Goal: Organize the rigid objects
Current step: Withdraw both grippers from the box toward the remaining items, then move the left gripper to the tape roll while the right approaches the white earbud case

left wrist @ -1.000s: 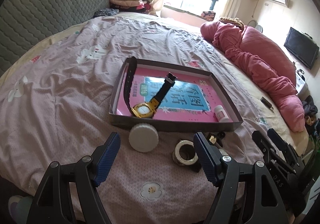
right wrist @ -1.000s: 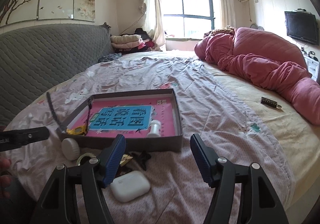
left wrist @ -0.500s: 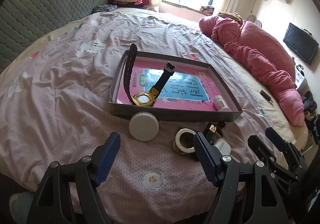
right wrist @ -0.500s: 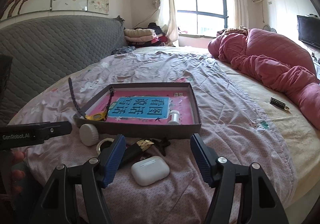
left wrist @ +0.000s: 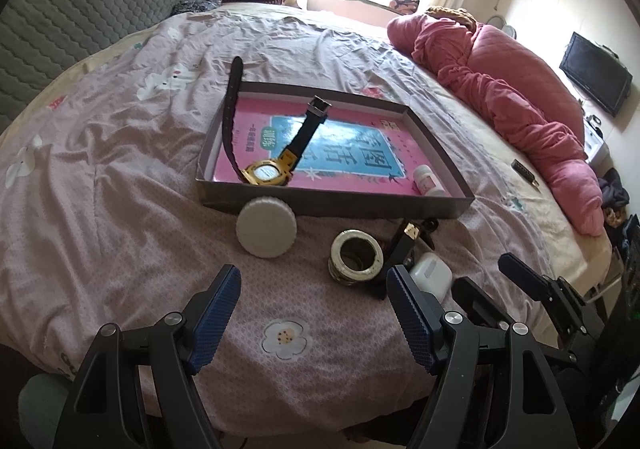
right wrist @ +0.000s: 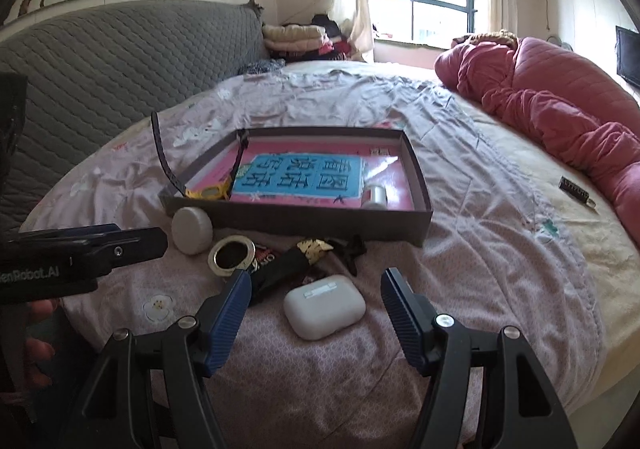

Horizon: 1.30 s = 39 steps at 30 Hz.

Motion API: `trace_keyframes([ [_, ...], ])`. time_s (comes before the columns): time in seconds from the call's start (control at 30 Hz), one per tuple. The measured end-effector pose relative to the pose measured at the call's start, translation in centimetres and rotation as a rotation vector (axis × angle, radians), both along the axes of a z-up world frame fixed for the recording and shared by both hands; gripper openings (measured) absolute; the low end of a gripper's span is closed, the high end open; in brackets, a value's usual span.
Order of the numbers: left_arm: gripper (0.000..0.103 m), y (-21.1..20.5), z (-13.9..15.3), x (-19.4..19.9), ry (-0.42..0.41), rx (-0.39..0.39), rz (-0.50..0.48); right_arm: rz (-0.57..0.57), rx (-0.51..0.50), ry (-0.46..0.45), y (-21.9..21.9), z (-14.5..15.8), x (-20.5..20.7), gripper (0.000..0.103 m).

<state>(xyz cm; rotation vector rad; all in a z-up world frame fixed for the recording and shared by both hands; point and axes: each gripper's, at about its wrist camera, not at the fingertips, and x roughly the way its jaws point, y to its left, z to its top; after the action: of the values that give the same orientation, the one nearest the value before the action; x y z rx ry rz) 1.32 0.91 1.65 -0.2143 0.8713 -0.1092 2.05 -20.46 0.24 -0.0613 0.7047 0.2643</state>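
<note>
A shallow dark box point(left wrist: 336, 205) point(right wrist: 304, 223) lies on the bed, holding a pink book, a gold watch point(left wrist: 266, 175) point(right wrist: 208, 193) and a small white bottle point(left wrist: 426, 181) point(right wrist: 376, 195). In front of it lie a white round lid point(left wrist: 266, 227) point(right wrist: 192, 225), a tape roll point(left wrist: 356, 255) point(right wrist: 232, 251), a black clip point(left wrist: 404, 245) point(right wrist: 288, 265) and a white earbud case point(left wrist: 430, 275) point(right wrist: 324, 307). My left gripper point(left wrist: 312, 317) stands open, short of the lid and tape. My right gripper point(right wrist: 316, 323) hangs open just before the earbud case, apart from it.
A pink-flowered bedsheet point(left wrist: 120, 169) covers the round bed. A rolled red quilt point(left wrist: 520, 101) point(right wrist: 560, 109) lies at the right, a small dark object point(right wrist: 574, 187) near it. A grey padded headboard point(right wrist: 100, 69) is at the left. Fingers of a hand point(right wrist: 36, 349) show at the left edge.
The right gripper has swung toward the earbud case, which now sits centred between its fingers. The left gripper's view has tipped slightly downward; the objects stay put.
</note>
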Motion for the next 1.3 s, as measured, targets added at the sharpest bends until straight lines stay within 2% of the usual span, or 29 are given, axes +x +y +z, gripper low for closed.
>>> trace_keyframes([
  [0.4,0.076,-1.3,-1.7,0.3,0.053,0.006,-0.037,-0.05,0.0,0.086,-1.0,-1.5,1.2,0.067],
  [0.73,0.076,-2.8,-3.7,3.2,0.101,0.019,-0.039,-0.1,0.027,0.158,-2.1,-2.6,2.3,0.067],
  [1.3,0.077,-2.9,-5.8,7.4,0.149,0.034,-0.001,-0.075,0.009,0.162,-1.3,-3.1,3.0,0.067],
])
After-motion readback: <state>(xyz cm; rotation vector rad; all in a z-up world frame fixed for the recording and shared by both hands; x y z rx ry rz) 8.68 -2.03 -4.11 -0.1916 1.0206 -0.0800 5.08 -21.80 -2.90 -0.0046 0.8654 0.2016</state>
